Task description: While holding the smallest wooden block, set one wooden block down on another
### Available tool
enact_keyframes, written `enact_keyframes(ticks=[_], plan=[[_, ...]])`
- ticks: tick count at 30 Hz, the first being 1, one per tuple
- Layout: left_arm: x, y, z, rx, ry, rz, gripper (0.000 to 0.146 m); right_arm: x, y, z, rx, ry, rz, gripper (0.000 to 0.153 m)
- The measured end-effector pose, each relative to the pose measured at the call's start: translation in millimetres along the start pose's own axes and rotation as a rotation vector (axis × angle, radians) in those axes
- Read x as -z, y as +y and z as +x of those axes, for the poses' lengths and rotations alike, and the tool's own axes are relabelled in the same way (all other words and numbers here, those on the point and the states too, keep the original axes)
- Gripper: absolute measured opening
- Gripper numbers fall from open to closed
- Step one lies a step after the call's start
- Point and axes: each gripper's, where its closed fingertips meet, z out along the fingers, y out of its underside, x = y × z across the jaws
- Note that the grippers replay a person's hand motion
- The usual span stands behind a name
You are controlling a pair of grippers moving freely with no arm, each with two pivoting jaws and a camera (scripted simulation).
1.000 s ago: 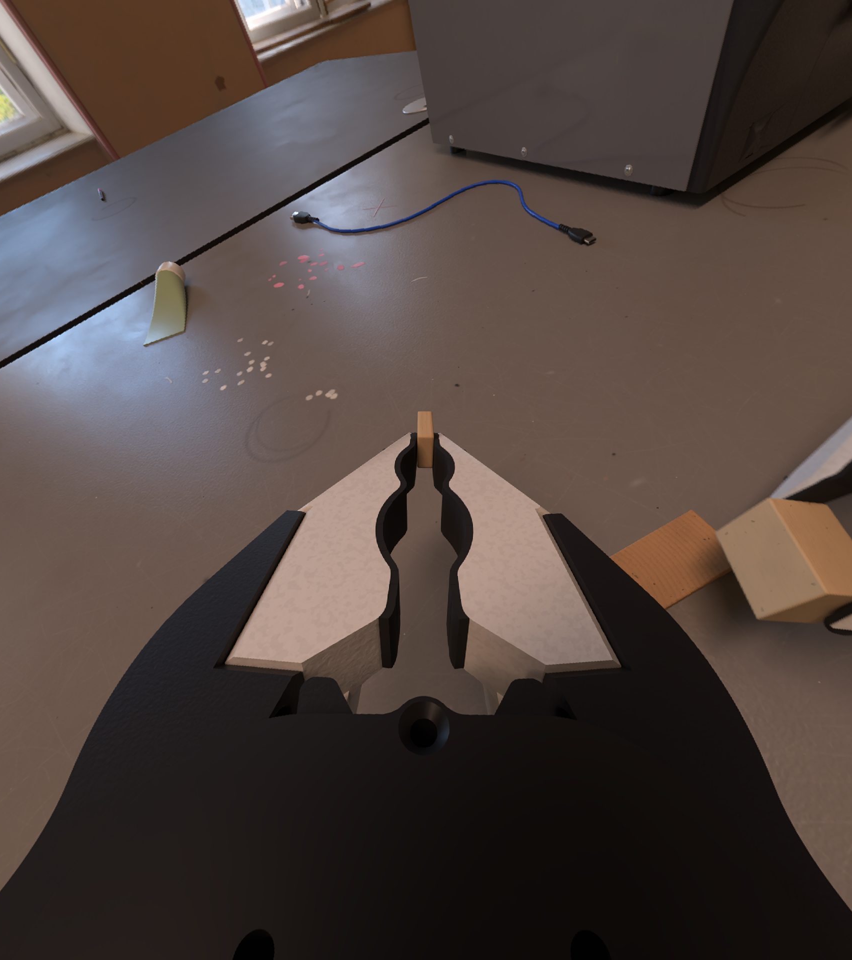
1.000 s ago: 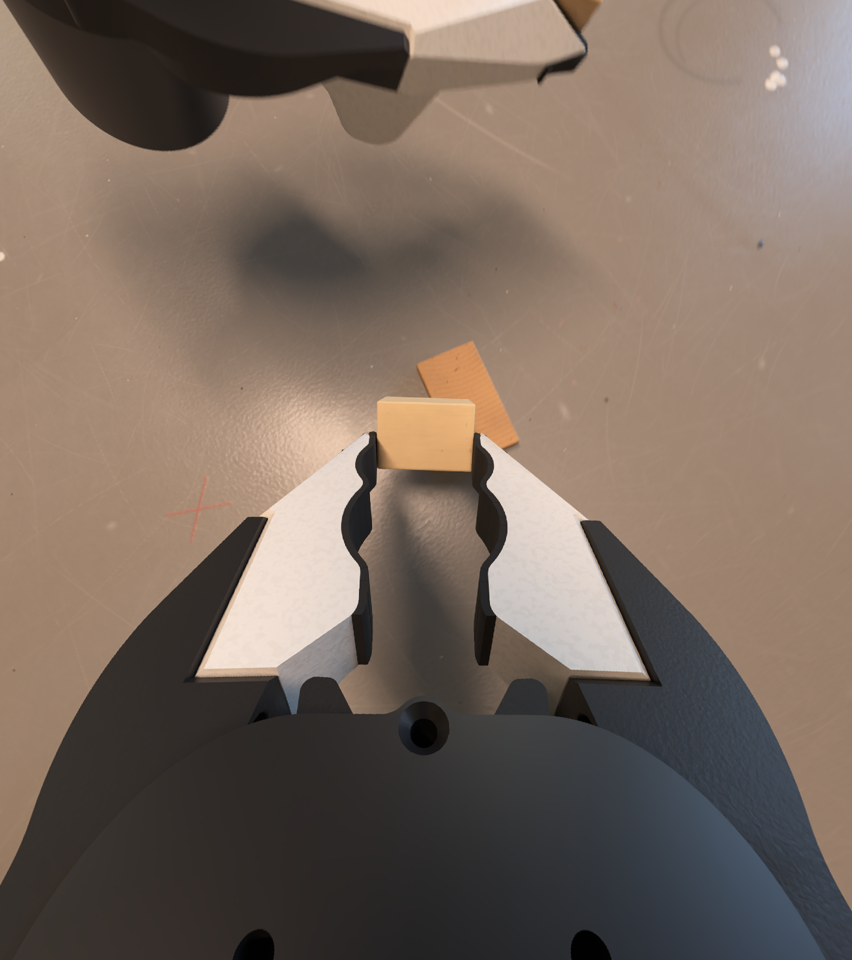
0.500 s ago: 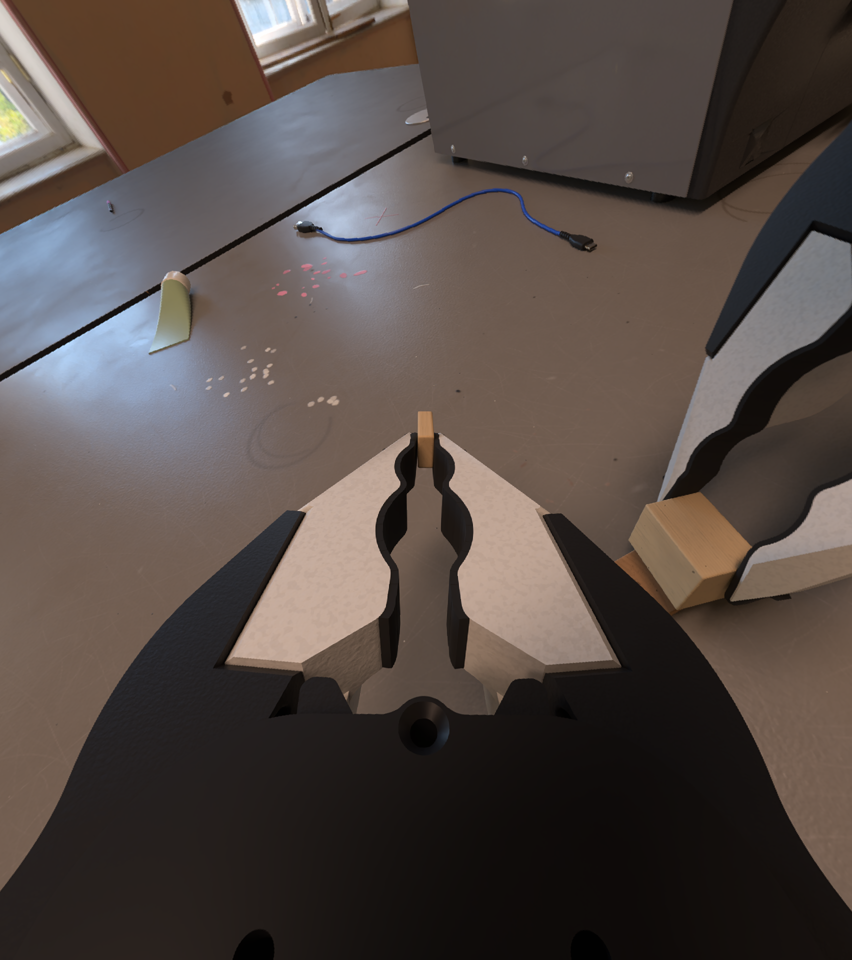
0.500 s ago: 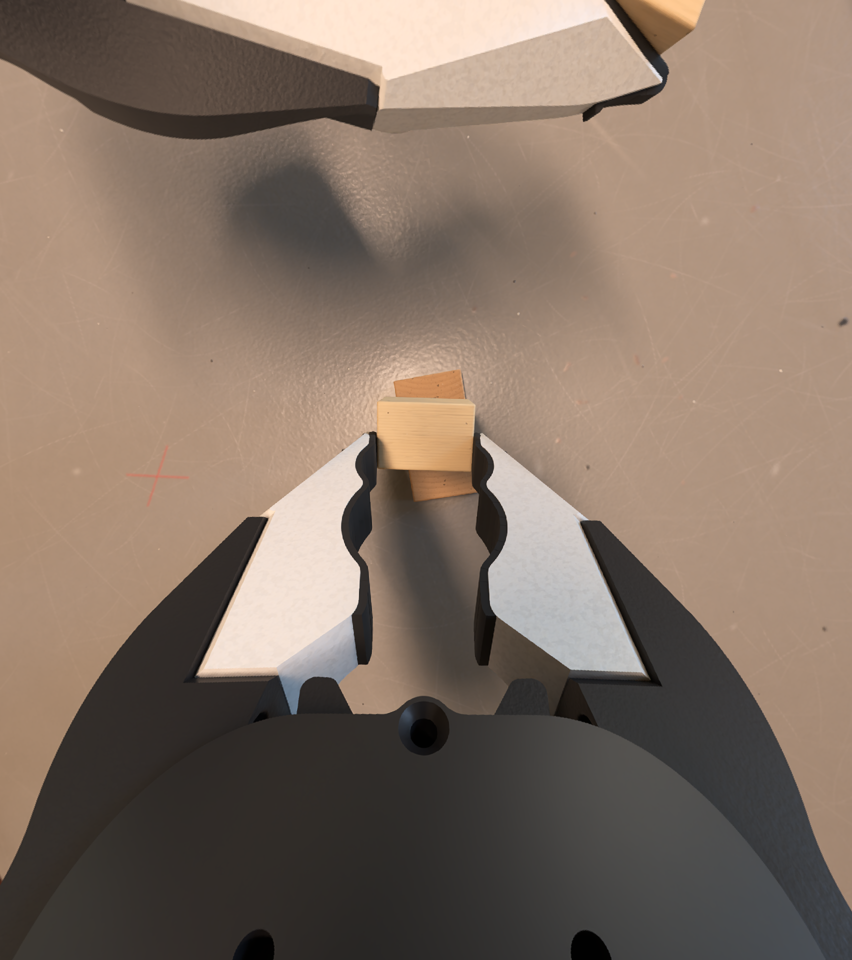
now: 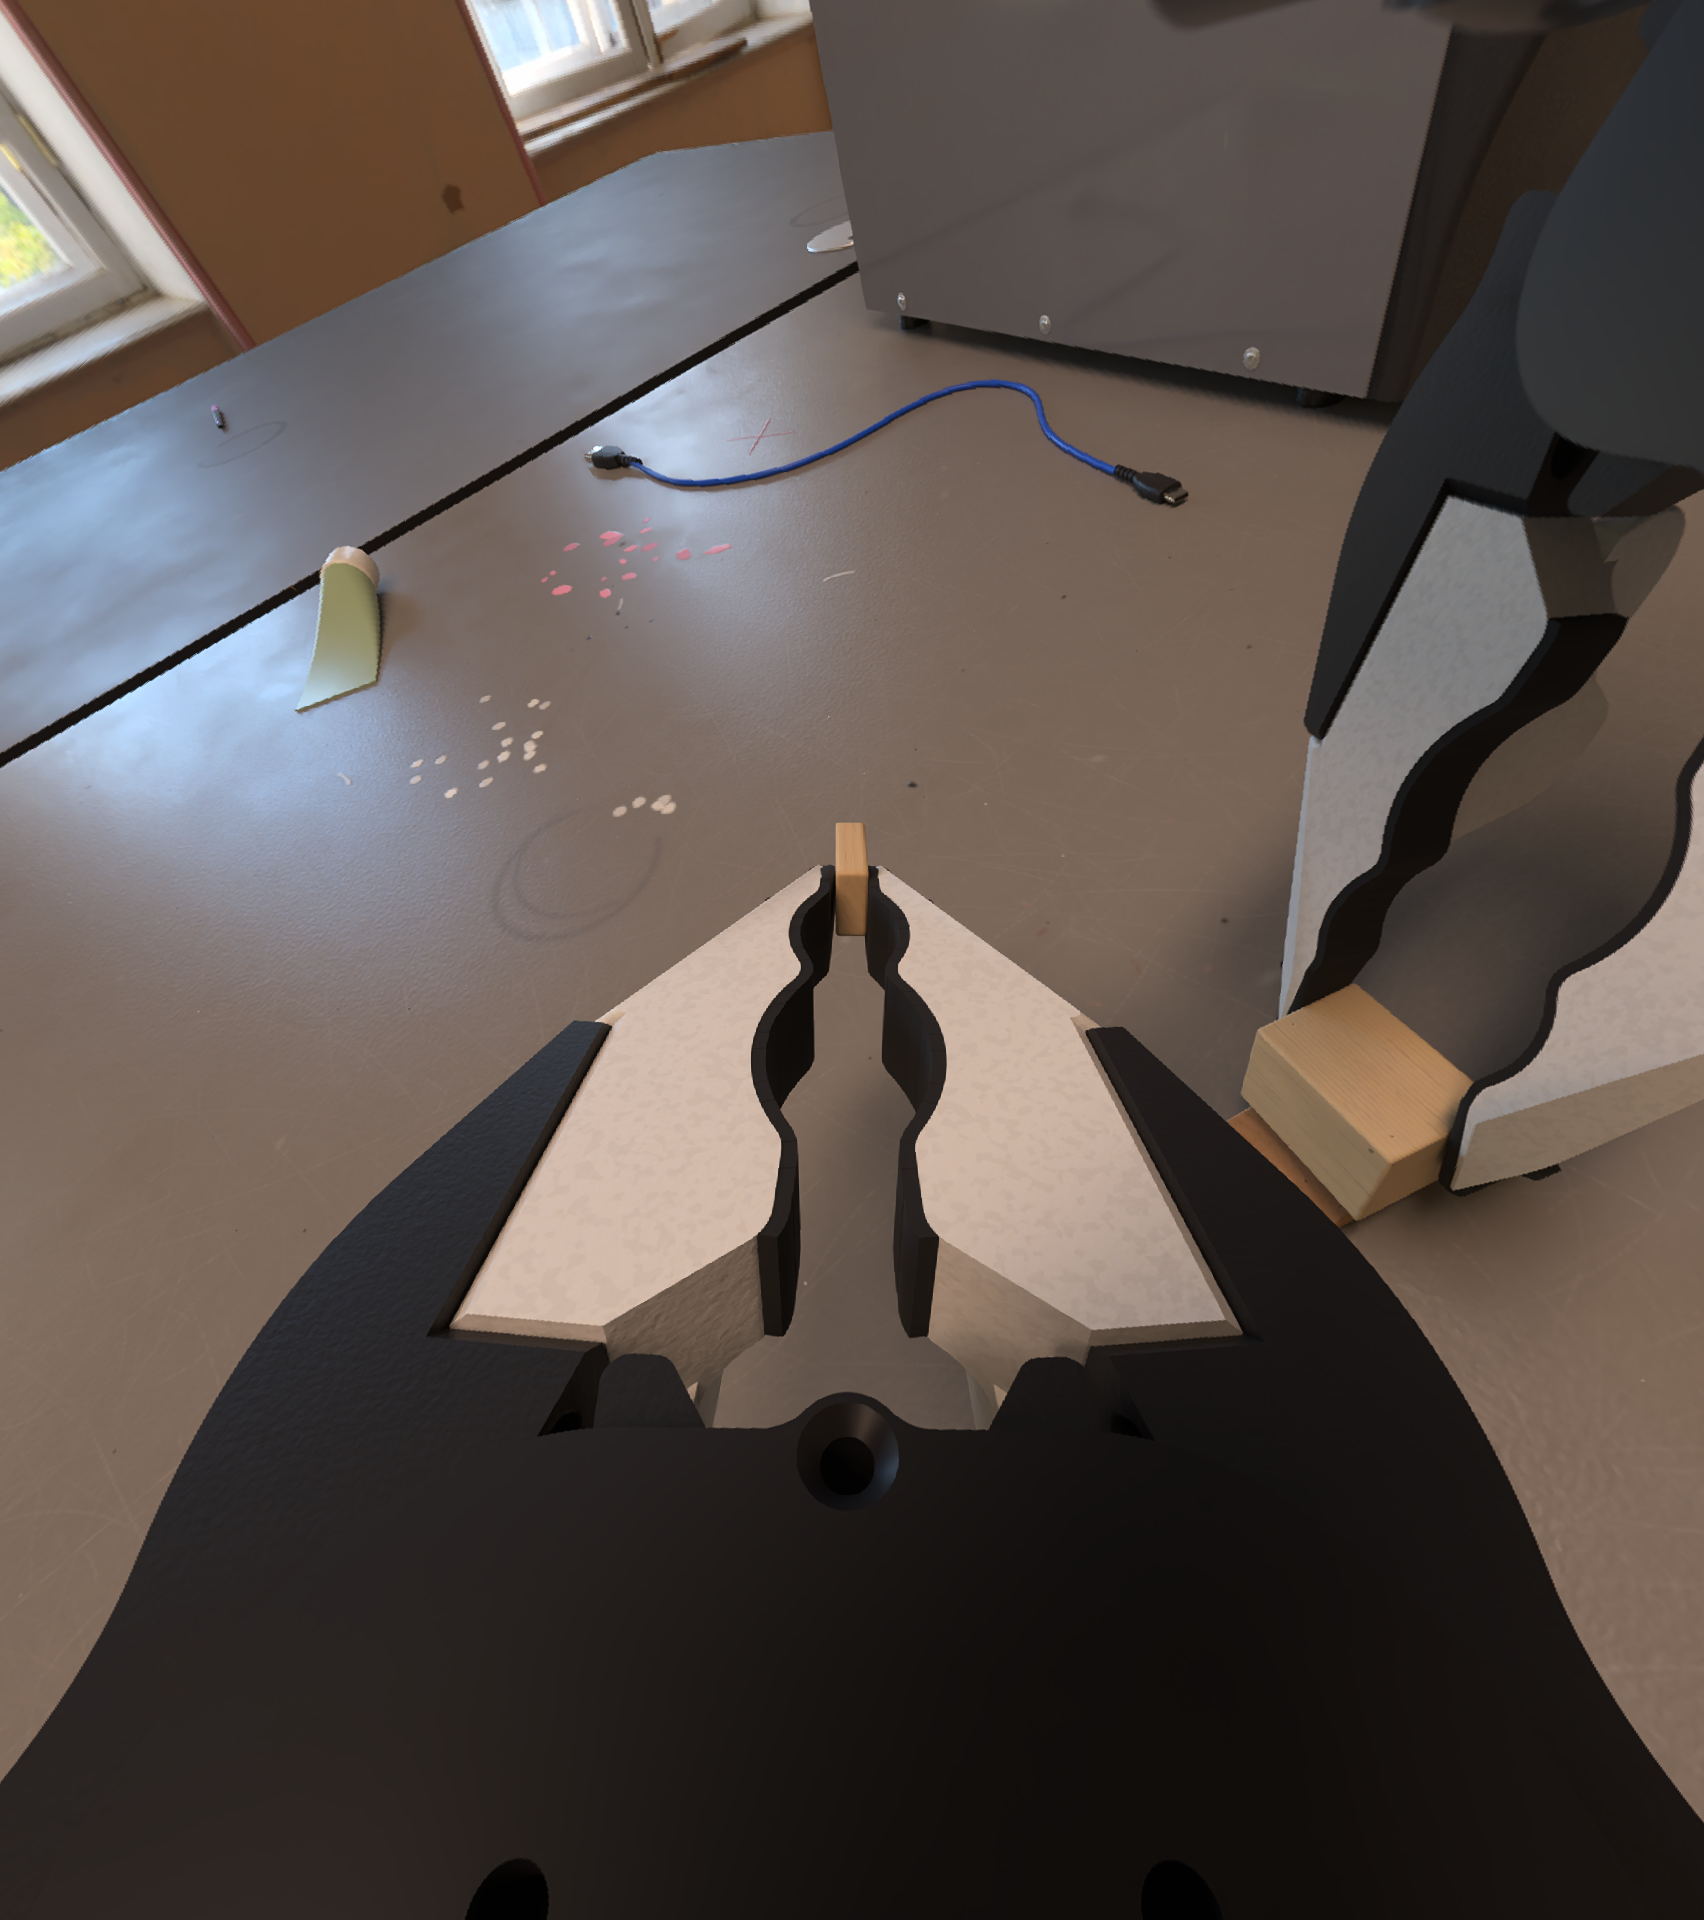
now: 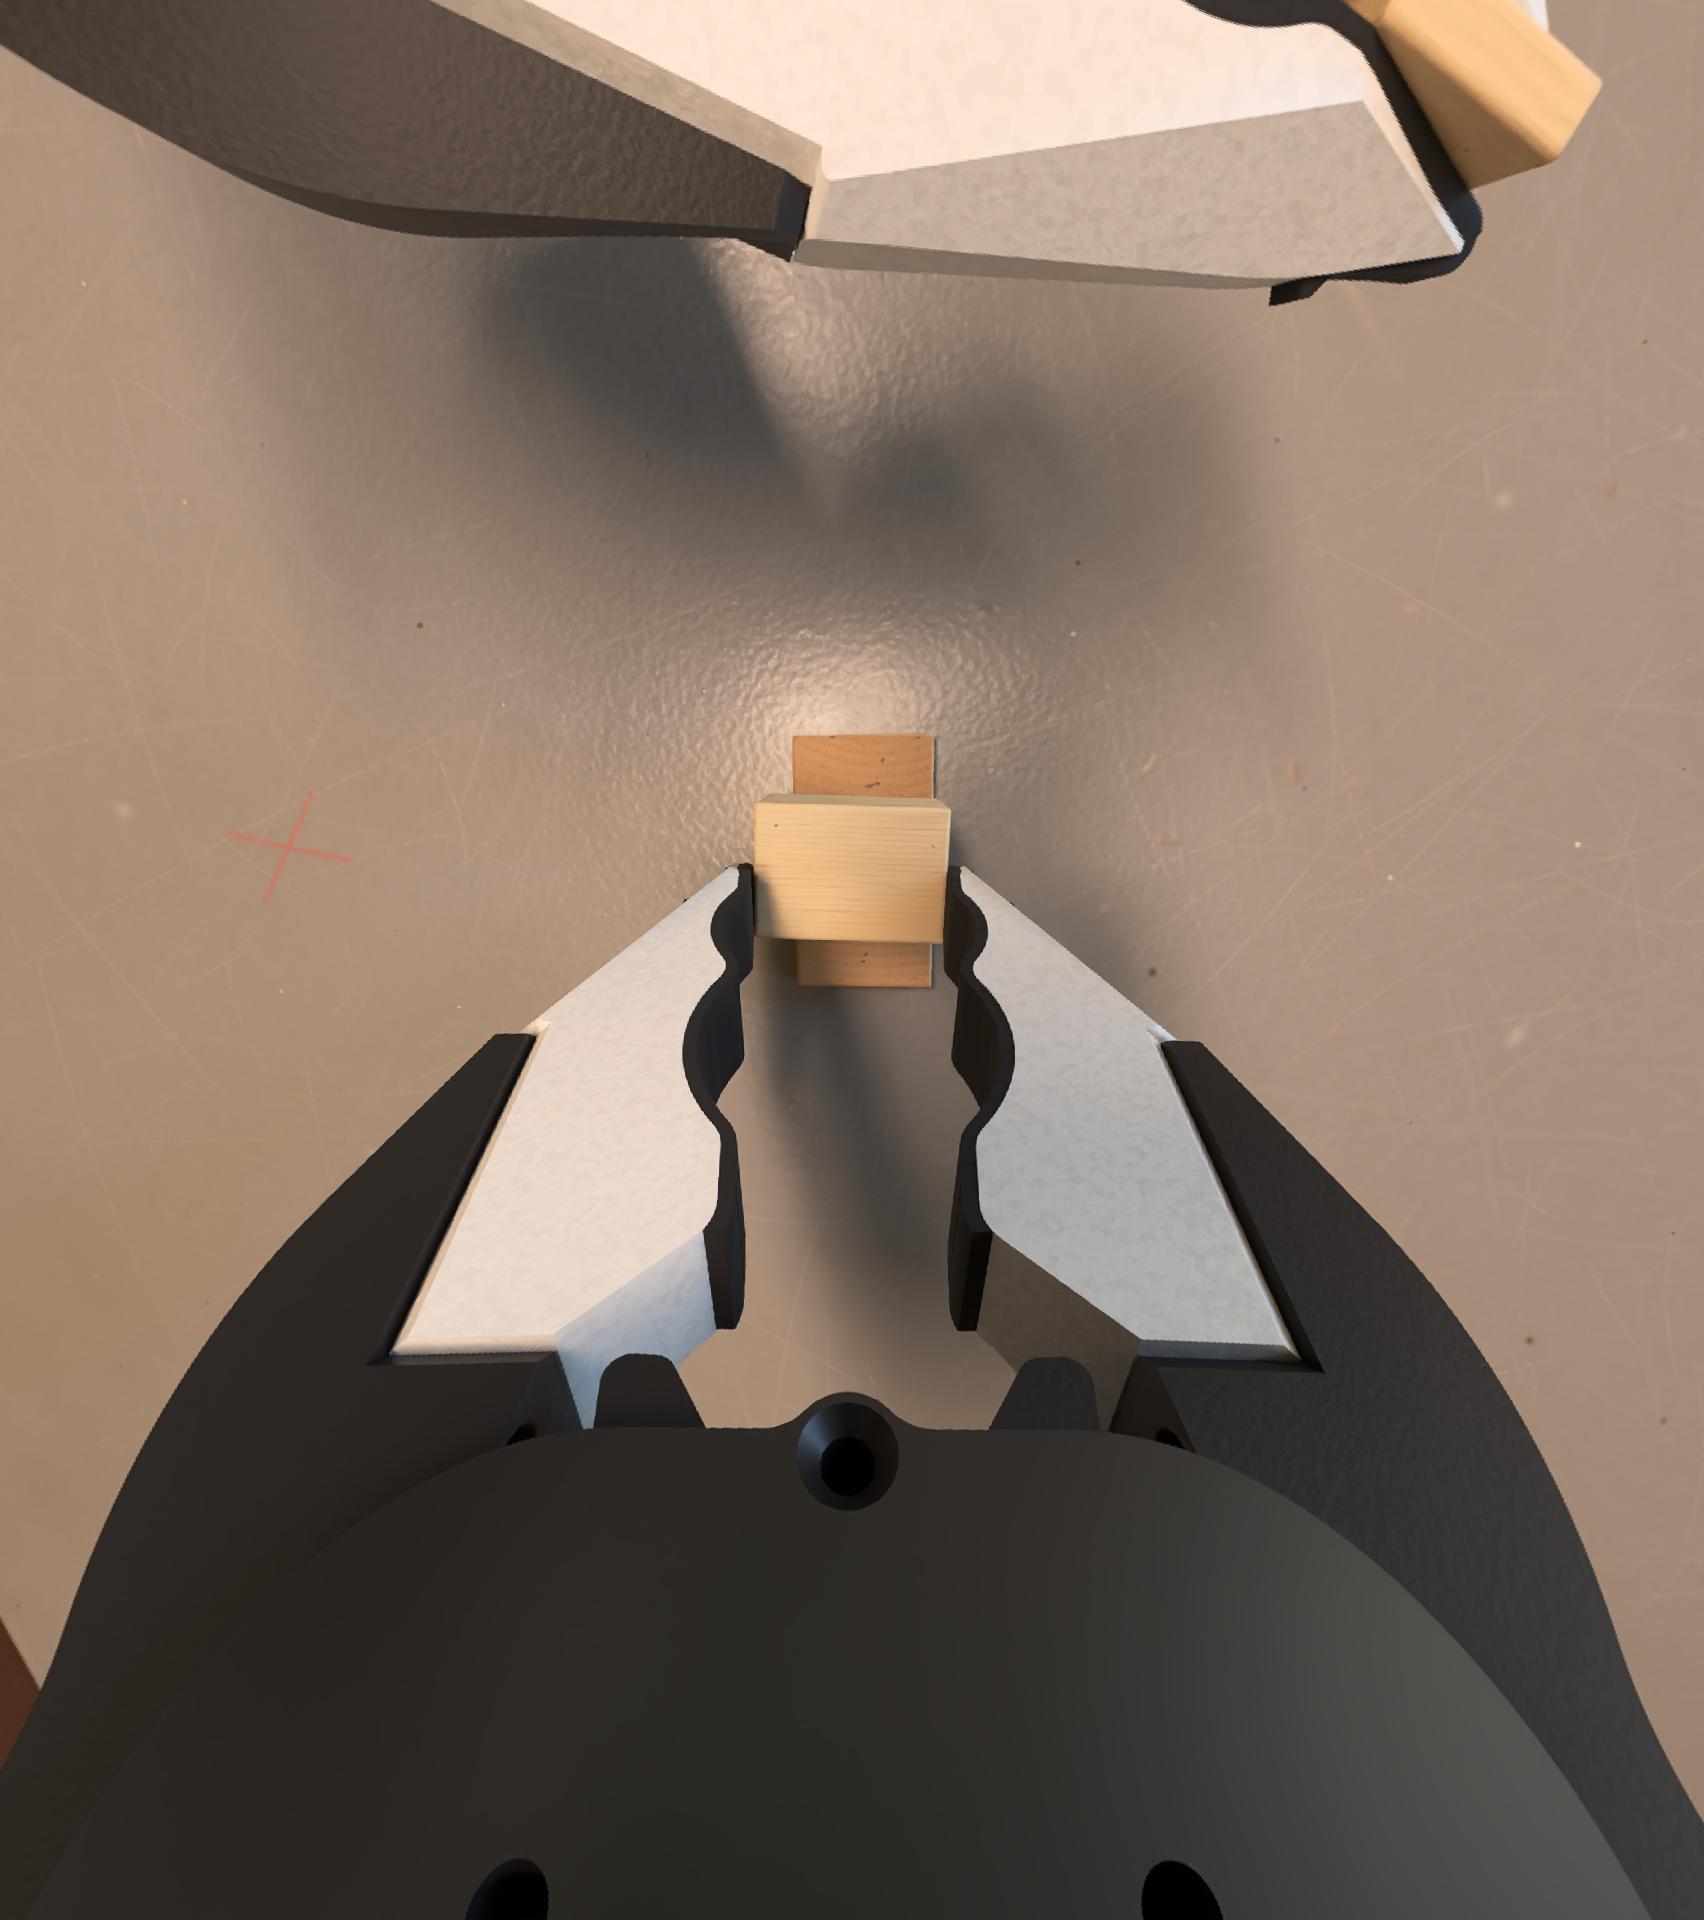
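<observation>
Right wrist view only: jaws clamp pale block (image 6: 850,881) over flat brown block (image 6: 861,766); left jaws pinch smallest block (image 5: 849,879).

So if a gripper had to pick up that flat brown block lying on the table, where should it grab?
Probably across the flat brown block's two long edges, coming straight down. It lies flat, so only thin sides offer grip. The pale block, held by the right gripper, covers its middle now.

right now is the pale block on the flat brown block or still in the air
Cannot tell. The pale block, clamped in the right claw, sits directly over the flat brown block, very close in the left wrist view, but contact is hidden.
</observation>
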Motion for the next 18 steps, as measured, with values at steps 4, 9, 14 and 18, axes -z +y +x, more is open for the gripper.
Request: enact_keyframes(ticks=[4, 9, 14, 18], plan=[[-0.4, -0.3, 0.4, 0.000, 0.000, 0.002, 0.004, -3.2, 1.7, 0.6, -0.004, -0.016, -0.028, 0.036], [-0.3, -0.4, 0.6, -0.001, 0.000, 0.001, 0.005, -4.0, 2.6, 1.0, 0.021, 0.008, -0.053, 0.036], [-0.1, 0.0, 0.8, -0.002, 0.001, -0.002, 0.005, -6.6, 3.6, 0.0, 0.026, 0.008, -0.061, 0.047], [-0.2, -0.2, 1.5, -0.003, 0.002, -0.002, 0.005, -6.7, 4.0, -0.4, 0.028, 0.016, -0.063, 0.065]])
